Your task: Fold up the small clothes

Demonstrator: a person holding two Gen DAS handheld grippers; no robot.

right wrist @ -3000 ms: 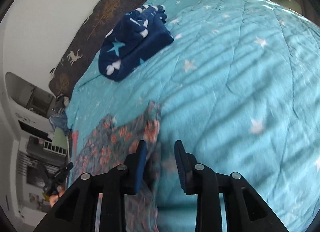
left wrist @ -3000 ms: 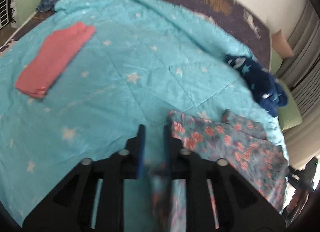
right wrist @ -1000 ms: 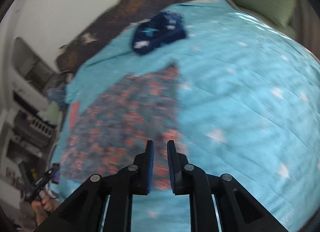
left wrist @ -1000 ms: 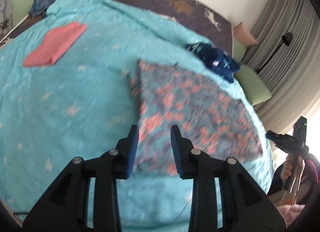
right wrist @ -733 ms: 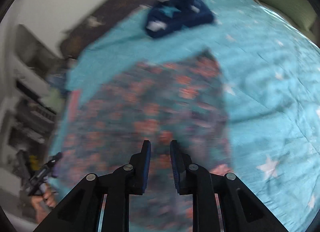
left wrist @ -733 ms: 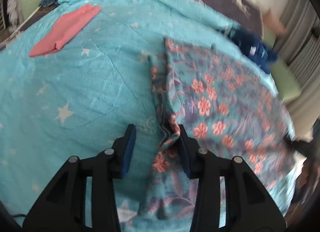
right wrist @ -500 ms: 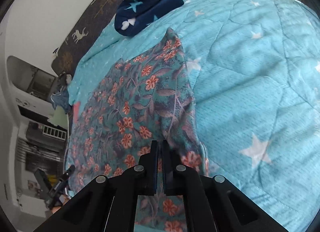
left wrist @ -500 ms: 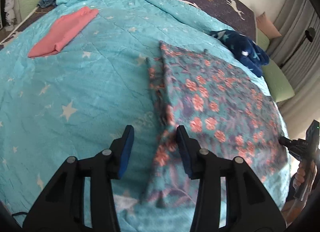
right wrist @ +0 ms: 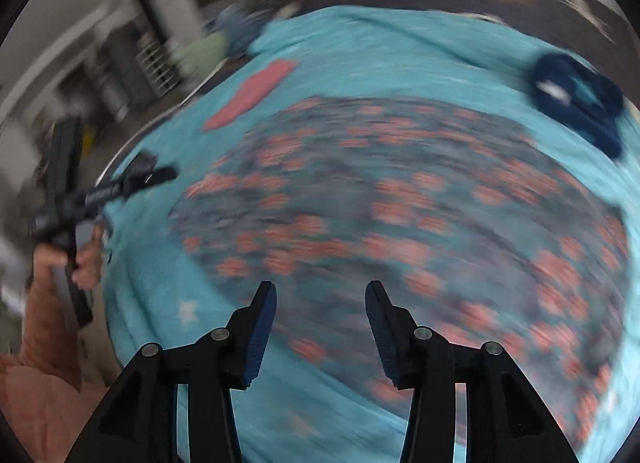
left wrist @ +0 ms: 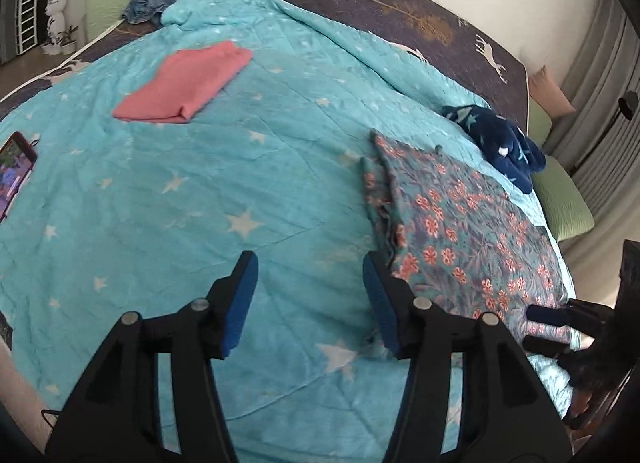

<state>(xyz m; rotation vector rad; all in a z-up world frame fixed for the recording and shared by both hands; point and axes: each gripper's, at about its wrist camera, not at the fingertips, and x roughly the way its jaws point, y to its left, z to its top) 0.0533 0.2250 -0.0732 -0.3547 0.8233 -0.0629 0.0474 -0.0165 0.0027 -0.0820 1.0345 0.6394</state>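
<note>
Floral garment (left wrist: 460,219) spread flat on blue star quilt (left wrist: 224,199); left hand-held gripper (left wrist: 310,295) and right hand-held gripper (right wrist: 320,315) both released, empty.

I can read no lettering, label, brand or number in either view; the lit phone screen (left wrist: 14,167) at the quilt's (left wrist: 200,199) left edge shows only colour, and the right wrist view is blurred.

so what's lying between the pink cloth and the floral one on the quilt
Nothing: in the left wrist view, only bare star-print quilt stretches from the folded pink cloth to the spread floral cloth.
</note>
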